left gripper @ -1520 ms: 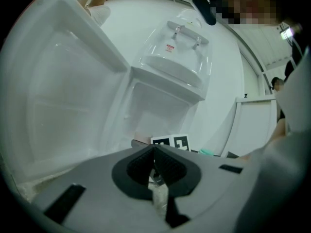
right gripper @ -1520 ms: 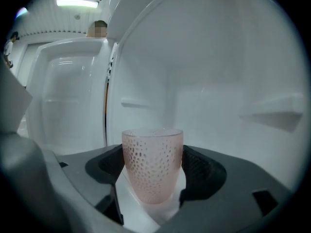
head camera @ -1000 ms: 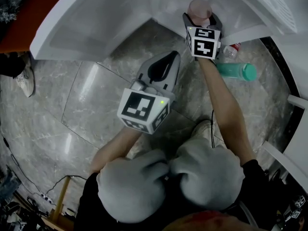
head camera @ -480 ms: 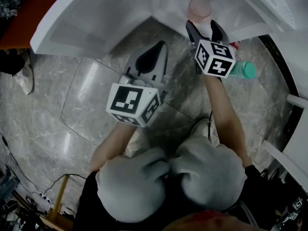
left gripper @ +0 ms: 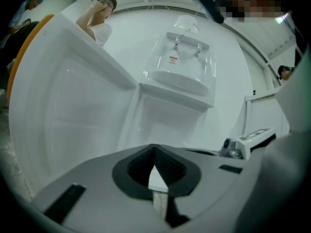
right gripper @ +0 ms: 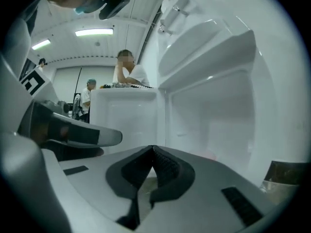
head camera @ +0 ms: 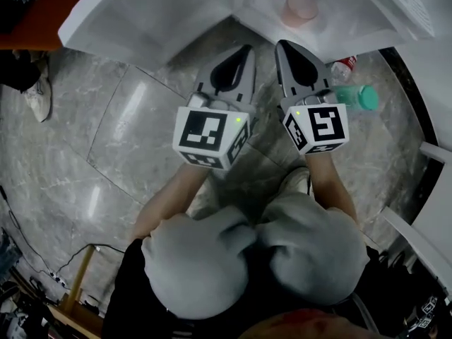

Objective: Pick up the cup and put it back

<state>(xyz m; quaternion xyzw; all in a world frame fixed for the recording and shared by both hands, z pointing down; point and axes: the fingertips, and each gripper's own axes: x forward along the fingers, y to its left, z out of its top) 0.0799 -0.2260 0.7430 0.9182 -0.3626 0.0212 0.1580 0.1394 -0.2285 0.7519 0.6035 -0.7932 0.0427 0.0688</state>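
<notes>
Plainly the cup (head camera: 301,7) stands mouth-up, left gripper (head camera: 244,49) and just-closed right gripper (head camera: 282,46) both empty, fingers pressed together.

The right gripper (head camera: 284,45) covers part of the green bottle (head camera: 364,98)

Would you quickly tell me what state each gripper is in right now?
Left gripper: closed, holding nothing.
Right gripper: its jaws have just been closing and are now shut, with nothing between them.

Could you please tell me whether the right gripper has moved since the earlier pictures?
Yes: the right gripper has pulled back from the cup, jaws just closed empty.
</notes>
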